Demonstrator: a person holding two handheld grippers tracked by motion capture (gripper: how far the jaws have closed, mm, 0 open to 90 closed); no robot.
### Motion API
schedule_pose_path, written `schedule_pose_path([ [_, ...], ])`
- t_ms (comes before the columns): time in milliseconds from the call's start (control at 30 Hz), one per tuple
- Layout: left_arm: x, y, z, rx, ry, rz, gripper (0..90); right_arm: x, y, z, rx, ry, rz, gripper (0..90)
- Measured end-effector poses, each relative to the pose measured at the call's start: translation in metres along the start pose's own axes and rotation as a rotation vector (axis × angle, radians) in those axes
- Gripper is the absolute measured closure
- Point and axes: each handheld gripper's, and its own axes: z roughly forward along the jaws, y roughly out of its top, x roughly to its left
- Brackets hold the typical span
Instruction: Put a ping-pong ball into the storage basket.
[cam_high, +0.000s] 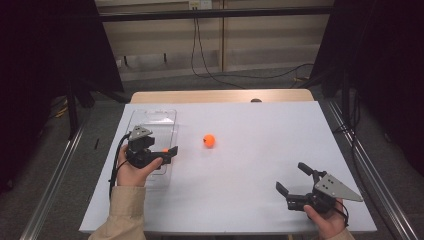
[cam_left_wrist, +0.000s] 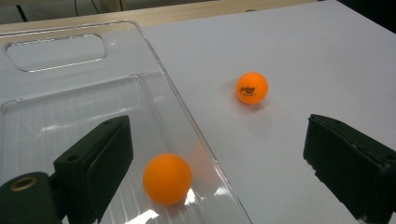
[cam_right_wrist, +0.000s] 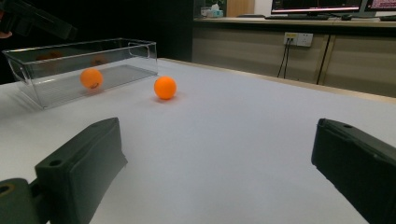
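Observation:
An orange ball lies on the white table, just right of a clear plastic bin. A second orange ball rests inside the bin near its right wall. My left gripper hangs open over the bin's near right corner, one jaw above the bin and the other above the table, touching neither ball. Near the table's front right, my right gripper is open with nothing between its jaws, pointing toward the bin.
The white table ends in a wooden strip at the far edge. Black curtains stand at both sides, and cables run over the floor behind. In the right gripper view, the left gripper shows above the bin.

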Motion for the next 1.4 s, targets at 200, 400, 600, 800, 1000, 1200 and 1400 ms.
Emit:
schedule_pose_path([
  [200,-0.002,0.001,0.001,-0.002,-0.007,-0.001,8.4,0.001,0.000,0.000,0.000,0.006,0.000,1.6],
  [400,-0.005,0.002,0.003,0.004,-0.013,0.011,8.4,0.001,0.000,0.000,-0.004,0.005,0.000,1.6],
  [600,-0.006,0.002,0.004,0.004,-0.025,0.008,8.3,0.001,0.000,0.000,-0.002,0.012,0.002,1.6],
  [800,-0.008,0.002,0.004,0.004,-0.025,0.016,8.3,0.001,0.000,0.000,-0.002,0.014,0.003,1.6],
  [1000,-0.010,0.003,0.004,0.004,-0.029,0.014,8.3,0.001,0.000,0.000,-0.001,0.014,0.001,1.6],
  [1200,-0.014,0.003,0.006,0.004,-0.038,0.020,8.2,0.001,0.000,0.000,-0.001,0.015,0.004,1.6],
  [1400,-0.019,0.004,0.009,0.006,-0.053,0.024,8.1,0.000,0.000,0.000,-0.004,0.011,0.005,1.6],
])
